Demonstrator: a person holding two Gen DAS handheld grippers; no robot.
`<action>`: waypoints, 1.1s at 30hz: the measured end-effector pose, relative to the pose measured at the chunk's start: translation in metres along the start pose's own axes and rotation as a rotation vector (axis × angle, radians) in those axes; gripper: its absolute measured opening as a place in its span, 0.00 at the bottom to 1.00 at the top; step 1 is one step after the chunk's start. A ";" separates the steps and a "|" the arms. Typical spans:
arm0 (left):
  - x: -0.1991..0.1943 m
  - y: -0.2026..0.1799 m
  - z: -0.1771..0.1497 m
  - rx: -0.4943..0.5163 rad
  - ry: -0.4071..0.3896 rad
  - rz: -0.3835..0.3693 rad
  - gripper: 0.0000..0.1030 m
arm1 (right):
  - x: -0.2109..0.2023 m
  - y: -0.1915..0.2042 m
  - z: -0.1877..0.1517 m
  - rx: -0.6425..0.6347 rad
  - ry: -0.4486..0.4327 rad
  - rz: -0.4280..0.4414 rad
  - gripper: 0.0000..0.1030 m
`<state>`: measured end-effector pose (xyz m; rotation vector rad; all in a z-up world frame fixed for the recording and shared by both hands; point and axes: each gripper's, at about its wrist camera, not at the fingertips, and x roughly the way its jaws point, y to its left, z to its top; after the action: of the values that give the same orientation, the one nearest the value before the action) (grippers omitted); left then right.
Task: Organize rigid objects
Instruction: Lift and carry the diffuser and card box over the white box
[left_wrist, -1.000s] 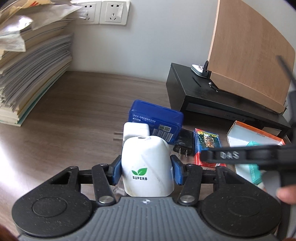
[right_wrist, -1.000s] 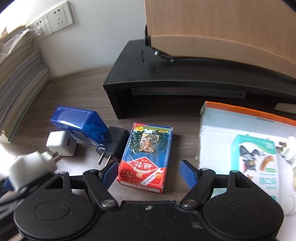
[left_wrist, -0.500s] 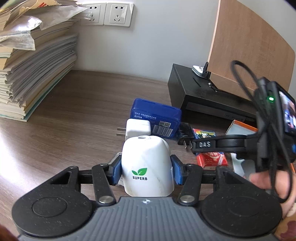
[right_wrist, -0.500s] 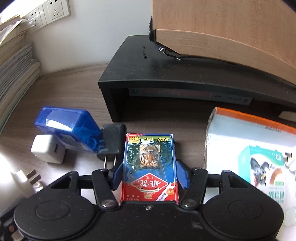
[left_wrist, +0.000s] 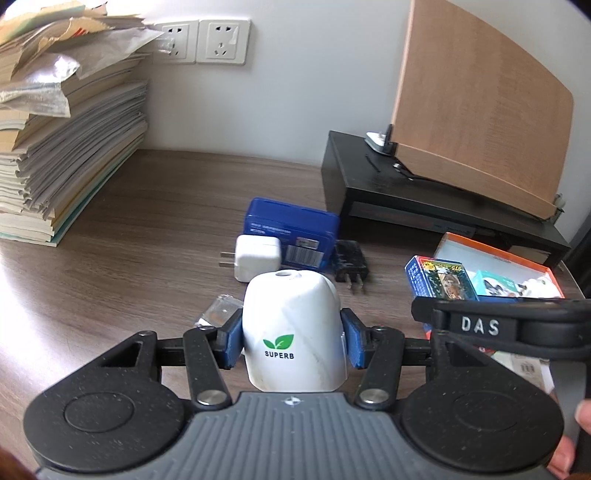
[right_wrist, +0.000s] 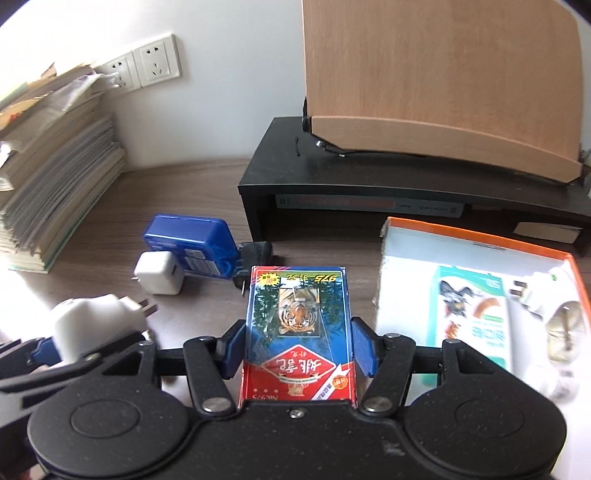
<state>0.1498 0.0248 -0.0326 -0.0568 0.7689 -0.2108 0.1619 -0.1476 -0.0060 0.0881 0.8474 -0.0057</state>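
Observation:
My left gripper (left_wrist: 291, 341) is shut on a white plug-in device (left_wrist: 291, 325) marked SUPERB, held above the wooden desk. In the right wrist view the same device (right_wrist: 88, 321) shows blurred at the lower left, prongs pointing right. My right gripper (right_wrist: 299, 347) is shut on a red and blue playing-card box (right_wrist: 297, 317) with a tiger picture, its blue pads pressing both long sides. The box is off the desk, left of an orange-rimmed open box (right_wrist: 480, 240). In the left wrist view the card box (left_wrist: 439, 282) hangs beside that open box (left_wrist: 491, 251).
A blue case (left_wrist: 291, 236), a white charger (left_wrist: 256, 256), a black charger (left_wrist: 351, 260) and a small clear packet (left_wrist: 218, 314) lie on the desk. The open box holds a green carton (right_wrist: 469, 317) and a white plug (right_wrist: 535, 299). Behind stand a black riser (left_wrist: 406, 192) and a paper stack (left_wrist: 66, 147).
My right gripper closed on the card box, which lay on the desk, and lifted it up beside the orange-rimmed box. The left gripper kept its grip on the white device and shifted slightly.

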 end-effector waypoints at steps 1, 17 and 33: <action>-0.003 -0.003 -0.002 0.003 -0.002 -0.003 0.52 | -0.006 -0.002 -0.003 0.003 -0.001 -0.001 0.69; -0.048 -0.064 -0.043 0.080 0.012 -0.101 0.52 | -0.093 -0.051 -0.068 0.097 -0.029 -0.083 0.69; -0.061 -0.136 -0.077 0.225 0.044 -0.225 0.52 | -0.144 -0.119 -0.122 0.219 -0.040 -0.198 0.69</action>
<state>0.0307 -0.0932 -0.0289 0.0746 0.7779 -0.5127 -0.0301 -0.2611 0.0124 0.2081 0.8102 -0.2858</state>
